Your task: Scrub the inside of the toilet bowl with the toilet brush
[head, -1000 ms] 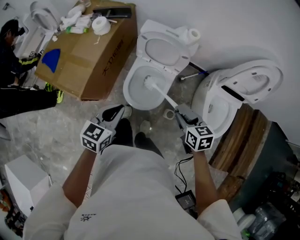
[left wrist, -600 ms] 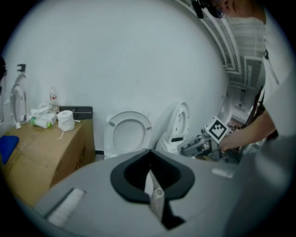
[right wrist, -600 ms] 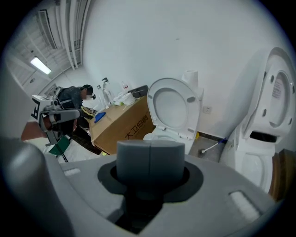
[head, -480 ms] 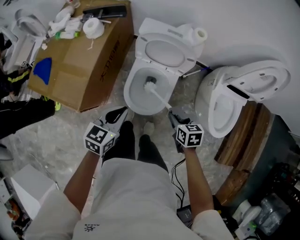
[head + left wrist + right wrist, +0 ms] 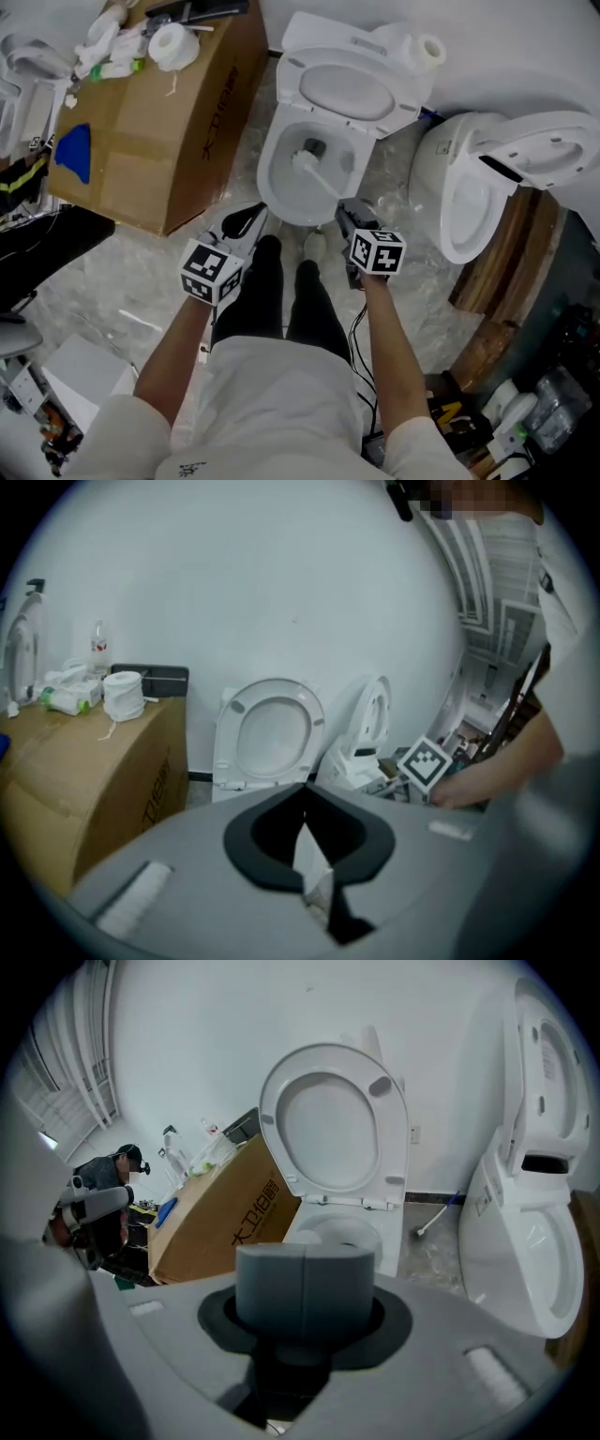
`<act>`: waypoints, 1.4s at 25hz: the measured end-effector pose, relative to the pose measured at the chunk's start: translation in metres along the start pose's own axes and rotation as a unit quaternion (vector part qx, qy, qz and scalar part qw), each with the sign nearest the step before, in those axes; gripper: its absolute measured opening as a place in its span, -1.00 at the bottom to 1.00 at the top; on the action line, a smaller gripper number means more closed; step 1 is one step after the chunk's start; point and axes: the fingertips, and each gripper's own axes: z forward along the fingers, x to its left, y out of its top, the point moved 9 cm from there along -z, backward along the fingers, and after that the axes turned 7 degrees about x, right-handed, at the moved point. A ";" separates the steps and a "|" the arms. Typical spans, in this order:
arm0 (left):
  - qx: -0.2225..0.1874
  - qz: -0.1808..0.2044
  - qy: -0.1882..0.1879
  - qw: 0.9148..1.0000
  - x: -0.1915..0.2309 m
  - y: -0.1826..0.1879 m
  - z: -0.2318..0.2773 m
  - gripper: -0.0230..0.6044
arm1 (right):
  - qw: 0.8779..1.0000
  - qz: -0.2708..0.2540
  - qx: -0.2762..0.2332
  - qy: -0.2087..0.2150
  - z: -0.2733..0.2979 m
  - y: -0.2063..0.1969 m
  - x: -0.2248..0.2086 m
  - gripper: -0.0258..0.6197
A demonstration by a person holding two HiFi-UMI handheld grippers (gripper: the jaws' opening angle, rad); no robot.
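Note:
The white toilet point(image 5: 277, 141) stands open against the wall, its lid point(image 5: 347, 89) up. The toilet brush head point(image 5: 305, 161) lies inside the bowl, left of the drain. Its white handle point(image 5: 326, 186) slants back to my right gripper point(image 5: 345, 212), which is shut on it just over the front rim. In the right gripper view the shut gripper point(image 5: 305, 1288) hides the handle, with the bowl point(image 5: 342, 1232) beyond. My left gripper point(image 5: 251, 219) hangs left of the bowl's front, shut and holding nothing. In the left gripper view that gripper point(image 5: 302, 794) faces the raised lid point(image 5: 272, 728).
A cardboard box point(image 5: 159, 112) with a toilet roll point(image 5: 173, 45) and bottles stands left of the toilet. A second toilet point(image 5: 469, 187) lies tipped at the right beside wooden boards point(image 5: 511, 272). The person's legs point(image 5: 281, 291) stand before the bowl. A white box point(image 5: 66, 366) is lower left.
My right gripper has moved closer to the bowl's front rim, and the brush head has shifted slightly inside the bowl. The left gripper kept its place beside the bowl.

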 end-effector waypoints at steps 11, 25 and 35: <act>0.024 0.005 -0.016 1.000 0.039 -0.016 0.039 -0.97 | 0.999 0.030 0.004 -0.013 0.077 0.016 -0.008 -0.46; 0.040 -0.020 -0.020 0.999 0.061 -0.044 0.071 -0.97 | 0.996 0.073 -0.007 -0.042 0.134 0.030 -0.033 -0.46; 0.047 -0.019 -0.023 0.998 0.063 -0.051 0.084 -0.97 | 0.994 0.098 -0.036 -0.028 0.144 0.037 -0.039 -0.46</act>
